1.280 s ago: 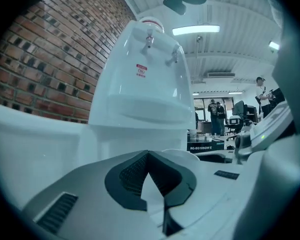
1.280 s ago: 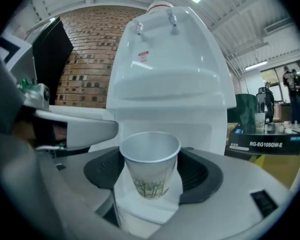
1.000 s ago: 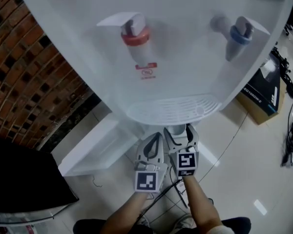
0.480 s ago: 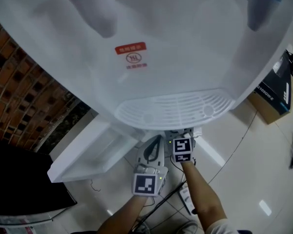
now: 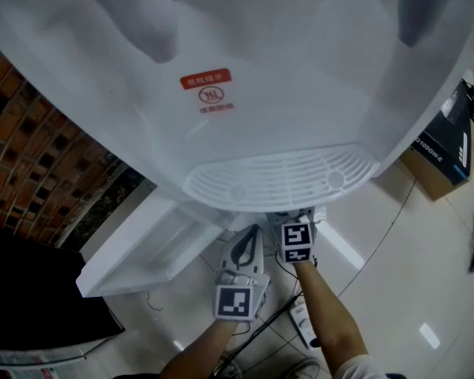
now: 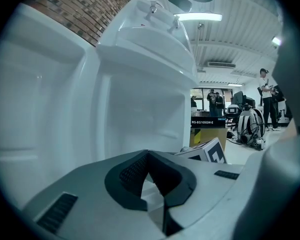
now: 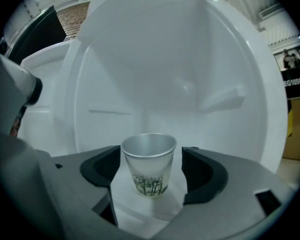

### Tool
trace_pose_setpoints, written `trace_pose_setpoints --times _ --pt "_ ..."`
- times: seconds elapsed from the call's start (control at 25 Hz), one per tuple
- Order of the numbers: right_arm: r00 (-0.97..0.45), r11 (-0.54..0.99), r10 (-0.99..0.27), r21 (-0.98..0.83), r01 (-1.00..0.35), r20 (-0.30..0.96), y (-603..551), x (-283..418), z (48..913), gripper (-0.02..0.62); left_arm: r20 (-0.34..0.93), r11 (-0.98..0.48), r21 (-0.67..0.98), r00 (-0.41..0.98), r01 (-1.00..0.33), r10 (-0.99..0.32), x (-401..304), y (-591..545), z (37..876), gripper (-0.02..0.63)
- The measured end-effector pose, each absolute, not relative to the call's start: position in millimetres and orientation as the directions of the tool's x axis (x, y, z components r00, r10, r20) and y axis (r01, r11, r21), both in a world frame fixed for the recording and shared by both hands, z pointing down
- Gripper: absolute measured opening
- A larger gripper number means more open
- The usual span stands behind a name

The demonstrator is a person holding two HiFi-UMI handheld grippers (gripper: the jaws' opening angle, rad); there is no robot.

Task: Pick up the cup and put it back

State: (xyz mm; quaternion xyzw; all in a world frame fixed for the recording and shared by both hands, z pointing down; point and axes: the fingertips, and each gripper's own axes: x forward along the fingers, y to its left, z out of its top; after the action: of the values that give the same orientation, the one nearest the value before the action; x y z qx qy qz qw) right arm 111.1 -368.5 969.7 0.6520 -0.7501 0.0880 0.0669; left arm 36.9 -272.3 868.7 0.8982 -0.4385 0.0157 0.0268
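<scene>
A small paper cup with a dark tree print stands upright on the white floor inside the dispenser's lower compartment. My right gripper has a jaw on each side of it. The jaws are opening, and a gap shows between the cup and the right pad. In the head view the right gripper reaches under the drip tray, which hides its jaws and the cup. My left gripper hangs just left of it, outside the compartment, its jaws shut on nothing.
The white water dispenser fills the top of the head view, with its drip tray above my grippers. Its compartment door swings open to the left. There is a brick wall on the left, a cardboard box on the right, and people far off.
Both grippers have moved forward toward the dispenser, and the right one's jaws went out of sight under the drip tray. Over the last half second hardly anything shifts.
</scene>
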Motion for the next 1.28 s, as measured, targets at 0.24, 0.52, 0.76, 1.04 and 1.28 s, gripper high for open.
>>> trace_pose_setpoints --times 0.24,0.52,0.76,1.04,1.28 --pt "-0.130 0.123 -0.961 -0.044 -0.991 0.243 -332 111 936 0.363 0.066 -0.594 0.064 0.598 -0.802 -0.799 35 -266 856 -0.009" --pt "-0.120 0.121 -0.971 -0.011 -0.993 0.207 -274 93 838 0.186 0.017 -0.618 0.067 0.620 -0.784 -0.784 41 -253 793 -0.009" --pt "-0.126 0.123 -0.976 -0.025 -0.992 0.177 -239 81 754 0.130 -0.074 -0.629 0.045 0.625 -0.776 -0.777 25 -237 731 -0.009" --pt "-0.129 0.133 -0.982 0.018 -0.991 0.136 -203 63 701 0.031 -0.114 -0.665 -0.019 0.662 -0.747 -0.741 22 -213 686 -0.009" --pt "-0.147 0.161 -0.975 0.077 -0.984 0.166 -209 60 665 0.005 -0.119 -0.685 -0.008 0.681 -0.729 -0.723 23 -214 642 -0.009"
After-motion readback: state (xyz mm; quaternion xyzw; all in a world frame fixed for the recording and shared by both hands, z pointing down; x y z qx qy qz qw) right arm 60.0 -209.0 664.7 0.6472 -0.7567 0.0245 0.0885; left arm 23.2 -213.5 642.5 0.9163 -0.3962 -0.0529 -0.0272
